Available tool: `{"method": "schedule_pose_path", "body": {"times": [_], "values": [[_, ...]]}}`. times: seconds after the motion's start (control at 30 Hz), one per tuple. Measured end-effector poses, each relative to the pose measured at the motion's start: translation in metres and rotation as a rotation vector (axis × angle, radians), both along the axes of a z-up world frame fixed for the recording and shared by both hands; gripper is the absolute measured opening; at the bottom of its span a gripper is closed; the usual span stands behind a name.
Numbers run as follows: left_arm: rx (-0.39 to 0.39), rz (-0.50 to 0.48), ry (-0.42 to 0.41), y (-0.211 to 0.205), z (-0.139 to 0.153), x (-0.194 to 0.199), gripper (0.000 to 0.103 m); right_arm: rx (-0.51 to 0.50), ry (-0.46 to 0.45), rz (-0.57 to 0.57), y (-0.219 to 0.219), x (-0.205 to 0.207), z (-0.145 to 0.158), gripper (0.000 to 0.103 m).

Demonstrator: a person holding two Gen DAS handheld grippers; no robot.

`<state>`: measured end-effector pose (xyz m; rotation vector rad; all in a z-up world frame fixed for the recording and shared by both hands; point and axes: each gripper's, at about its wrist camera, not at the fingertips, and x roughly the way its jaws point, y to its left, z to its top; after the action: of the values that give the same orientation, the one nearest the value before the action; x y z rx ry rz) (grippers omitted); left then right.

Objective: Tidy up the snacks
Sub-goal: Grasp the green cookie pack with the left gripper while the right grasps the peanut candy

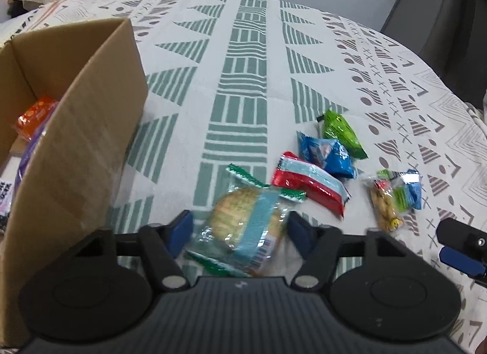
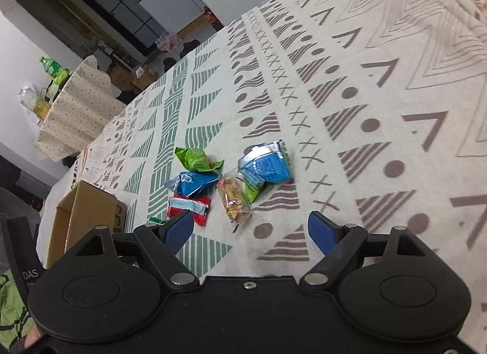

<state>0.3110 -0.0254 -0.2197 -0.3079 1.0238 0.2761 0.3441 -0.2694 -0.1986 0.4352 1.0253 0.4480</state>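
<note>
One light, crinkly cracker packet is lying between the left gripper's spread jaws, seemingly brittle inside, so gripping its slippery edges gently; the right gripper is hovering open, holding nothing.

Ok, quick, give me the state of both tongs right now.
Left tongs: open, fingers either side of the cracker packet, not clamped on it.
Right tongs: open, holding nothing, over the tablecloth.
</note>
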Motion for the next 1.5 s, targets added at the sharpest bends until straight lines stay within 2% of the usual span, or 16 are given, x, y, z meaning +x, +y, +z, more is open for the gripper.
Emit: {"method": "schedule_pose_path", "body": {"times": [0.07,0.57,0.77,0.83,0.87,0.93,0.97,1.0,1.1,1.5], "values": [[0.001,0.011,0.002,0.002,0.001,0.001,0.048,-0.01,-0.009,0.014,0.007,0.004,-0.001,0.082],[-0.063,0.041,-0.085,0.017,0.031,0.002,0.048,-0.042,-0.023,0.072,0.031,0.019,-0.01,0.072],[-0.077,0.048,-0.09,0.022,0.034,-0.002,0.048,-0.118,-0.059,0.141,0.055,0.02,-0.011,0.068],[-0.081,0.054,-0.081,0.024,0.032,-0.004,0.048,-0.148,-0.08,0.157,0.061,0.019,-0.011,0.064],[-0.083,0.058,-0.075,0.025,0.031,-0.005,0.048,-0.167,-0.088,0.161,0.064,0.019,-0.012,0.059],[-0.084,0.061,-0.07,0.025,0.032,-0.007,0.048,-0.216,-0.103,0.154,0.068,0.02,-0.013,0.039],[-0.081,0.059,-0.074,0.025,0.035,-0.009,0.048,-0.248,-0.111,0.153,0.069,0.019,-0.012,0.024],[-0.075,0.056,-0.079,0.025,0.037,-0.01,0.048,-0.255,-0.105,0.158,0.068,0.018,-0.01,0.02],[-0.072,0.058,-0.093,0.025,0.046,-0.015,0.048,-0.192,-0.074,0.149,0.061,0.013,-0.004,0.019],[-0.043,0.1,-0.17,0.03,0.088,-0.041,0.048,-0.034,-0.161,0.07,0.049,-0.021,0.05,0.019]]}}
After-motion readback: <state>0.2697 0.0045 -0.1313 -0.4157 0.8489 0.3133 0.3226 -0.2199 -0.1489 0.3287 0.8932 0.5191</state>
